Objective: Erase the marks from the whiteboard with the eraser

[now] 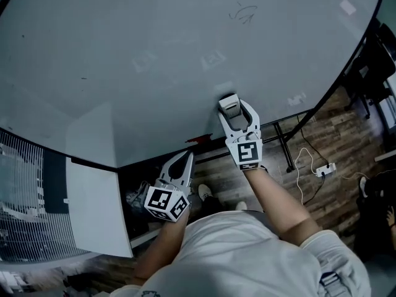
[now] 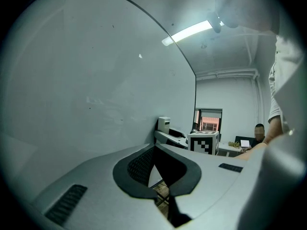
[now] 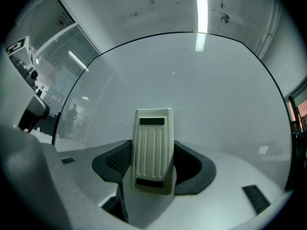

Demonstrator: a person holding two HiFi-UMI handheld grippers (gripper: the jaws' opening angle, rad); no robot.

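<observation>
- We hold the left gripper [image 1: 184, 159] below the lower edge of the whiteboard [image 1: 124, 42], with its jaws closed tip to tip on nothing. Risk: if it swings up during a stroke, its tips may knock the board's edge.
- We hold the right gripper [image 1: 237, 111] over the lower part of the whiteboard. Its jaws are clamped on the sides of the eraser [image 1: 229, 103], which stands lengthwise between them with its ribbed back toward the gripper camera. We cannot tell whether the eraser touches the board.
- Risk: the jaws grip a narrow plastic body that looks smooth. Hard pressure against the whiteboard may pivot or slide the eraser between them.
- Risk: no view shows the wiping face. If a hard edge meets the whiteboard instead, the stroke skips and cleans nothing.
- The marks [image 1: 243, 12], a small scribble, lie on the upper part of the whiteboard, well apart from the eraser. Risk: the long reach may tilt the eraser off the surface and leave streaks.
- The bright patches [image 1: 213, 59] on the whiteboard look like lamp reflections. We judge that wiping at them wastes strokes.
</observation>
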